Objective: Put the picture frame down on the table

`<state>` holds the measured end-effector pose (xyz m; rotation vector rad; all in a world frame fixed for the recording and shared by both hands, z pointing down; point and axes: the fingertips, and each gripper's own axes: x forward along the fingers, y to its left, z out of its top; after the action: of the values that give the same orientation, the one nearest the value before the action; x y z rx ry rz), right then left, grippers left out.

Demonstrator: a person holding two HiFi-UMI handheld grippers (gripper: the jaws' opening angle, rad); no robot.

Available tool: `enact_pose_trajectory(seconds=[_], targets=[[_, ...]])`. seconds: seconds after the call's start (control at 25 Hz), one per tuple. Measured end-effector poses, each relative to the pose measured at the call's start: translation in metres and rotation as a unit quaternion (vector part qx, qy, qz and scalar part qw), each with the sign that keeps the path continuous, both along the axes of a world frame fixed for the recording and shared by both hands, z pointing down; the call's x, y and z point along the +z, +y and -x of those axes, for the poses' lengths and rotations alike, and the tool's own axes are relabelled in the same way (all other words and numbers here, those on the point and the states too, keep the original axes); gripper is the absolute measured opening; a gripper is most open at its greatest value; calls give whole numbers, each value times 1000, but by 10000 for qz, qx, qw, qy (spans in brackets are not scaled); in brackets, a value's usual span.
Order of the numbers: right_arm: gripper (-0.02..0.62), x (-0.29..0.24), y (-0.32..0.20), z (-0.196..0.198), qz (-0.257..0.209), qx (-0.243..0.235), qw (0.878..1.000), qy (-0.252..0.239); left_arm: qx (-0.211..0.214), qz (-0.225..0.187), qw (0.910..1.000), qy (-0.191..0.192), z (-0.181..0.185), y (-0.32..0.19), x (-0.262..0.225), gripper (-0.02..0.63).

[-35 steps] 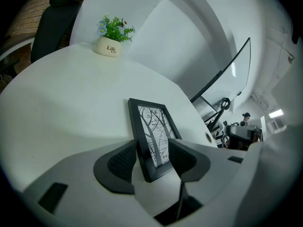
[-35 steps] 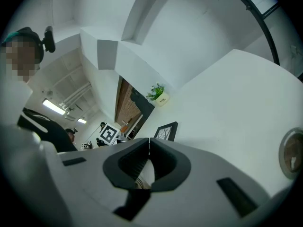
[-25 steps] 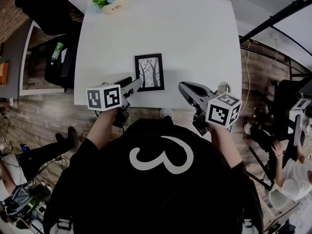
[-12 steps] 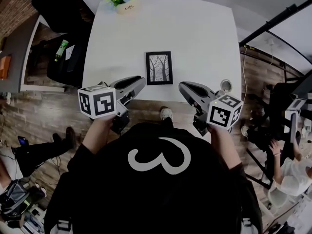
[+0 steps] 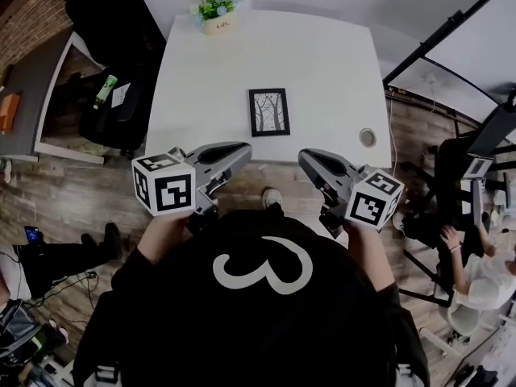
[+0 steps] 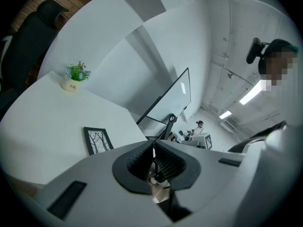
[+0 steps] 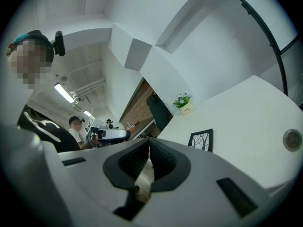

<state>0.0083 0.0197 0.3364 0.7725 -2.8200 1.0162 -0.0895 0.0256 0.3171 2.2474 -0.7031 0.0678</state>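
So the picture frame (image 5: 269, 112) looks to be lying flat on the white table (image 5: 322, 71), face up, in the middle of the near half and not far from the front edge. Nothing is touching it.

My left claw (image 5: 239, 149) and right claw (image 5: 305, 158) both hang just off that front edge, one to each side of the frame. Both are pinched closed with nothing between the tips.

Job looks done to me, so the only real risk is me. If I swing either claw forward carelessly, I could clip the frame and slide it toward the edge. The flower pot (image 5: 216, 10) and the cable hole (image 5: 368, 138) are well apart from it.
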Motion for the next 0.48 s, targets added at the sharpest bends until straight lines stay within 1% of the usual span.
enact_pose_trajectory(seconds=[0.12,0.24,0.36,0.48], targets=[[23,-10,19,11,-202,-66,9998,5,146,-227,9996,8,-1,18,-5,20],[23,-15,28,13,-341,43,9994,54,239,-344,9991,61,-2,30,-10,18],[23,-16,42,16,-369,109,9992,61,291,-483,9984,96,0,44,-15,17],[23,-15,57,21,-346,98,9993,61,233,-540,9981,157,6,56,-16,17]])
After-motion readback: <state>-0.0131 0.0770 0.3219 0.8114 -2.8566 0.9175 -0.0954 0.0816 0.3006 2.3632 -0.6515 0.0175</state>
